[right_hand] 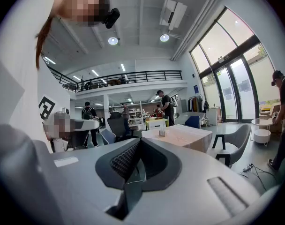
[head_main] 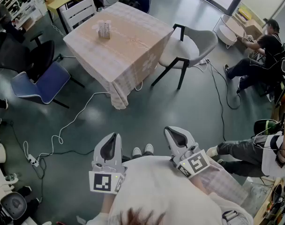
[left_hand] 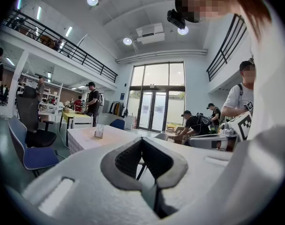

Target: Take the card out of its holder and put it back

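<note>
Grey-padded jaws pressed together on nothing: the left gripper [head_main: 115, 136] and the right gripper [head_main: 169, 129] are carried side by side at the person's chest, both pointing forward across the room, above a pair of white shoes [head_main: 142, 151]. Just beyond, white cables [head_main: 72, 123] trail over the grey-green floor. Further on stands a table [head_main: 133, 50] under a pale checked cloth, well apart from both grippers. The card holder [head_main: 104, 30] stands upright near the middle of the table's far left edge; the card itself is too small to tell from the holder. A grey chair [head_main: 189, 43] is drawn up at the table's right edge, and a blue chair [head_main: 41, 86] sits off its left corner. At far right a person in black [head_main: 262, 50] sits.
</note>
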`<action>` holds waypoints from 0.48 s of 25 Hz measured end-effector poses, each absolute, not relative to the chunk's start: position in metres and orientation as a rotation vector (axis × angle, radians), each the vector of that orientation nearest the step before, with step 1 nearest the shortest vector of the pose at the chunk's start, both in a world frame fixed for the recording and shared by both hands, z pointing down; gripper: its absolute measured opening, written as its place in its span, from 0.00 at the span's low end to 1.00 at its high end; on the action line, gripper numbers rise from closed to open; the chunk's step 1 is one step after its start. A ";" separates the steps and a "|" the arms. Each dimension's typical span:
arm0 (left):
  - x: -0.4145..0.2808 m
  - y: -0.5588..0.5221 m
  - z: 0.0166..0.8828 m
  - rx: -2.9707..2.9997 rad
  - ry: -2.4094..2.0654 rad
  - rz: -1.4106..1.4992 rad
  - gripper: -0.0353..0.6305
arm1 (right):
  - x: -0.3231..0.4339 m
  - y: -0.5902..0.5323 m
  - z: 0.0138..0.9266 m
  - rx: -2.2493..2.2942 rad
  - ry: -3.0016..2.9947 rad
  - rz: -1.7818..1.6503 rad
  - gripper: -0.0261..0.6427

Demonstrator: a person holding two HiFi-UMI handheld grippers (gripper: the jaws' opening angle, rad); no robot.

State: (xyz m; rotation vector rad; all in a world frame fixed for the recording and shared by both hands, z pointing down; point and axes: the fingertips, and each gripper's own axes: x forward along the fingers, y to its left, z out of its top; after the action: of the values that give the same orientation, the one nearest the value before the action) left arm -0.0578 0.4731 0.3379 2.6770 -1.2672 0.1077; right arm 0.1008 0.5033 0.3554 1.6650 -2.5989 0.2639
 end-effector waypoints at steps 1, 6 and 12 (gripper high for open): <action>-0.058 0.473 0.337 2.678 -1.265 0.106 0.05 | 0.100 0.502 0.355 1.663 -2.600 0.264 0.04; -0.063 0.473 0.334 2.673 -1.279 0.100 0.05 | 0.096 0.501 0.353 1.648 -2.611 0.261 0.04; -0.060 0.475 0.335 2.670 -1.297 0.114 0.05 | 0.100 0.502 0.353 1.627 -2.620 0.256 0.04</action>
State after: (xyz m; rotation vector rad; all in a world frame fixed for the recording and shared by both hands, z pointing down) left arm -0.0602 0.4754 0.3345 2.6702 -1.2967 0.1141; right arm 0.1001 0.5021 0.3526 1.6270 -2.6199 0.2565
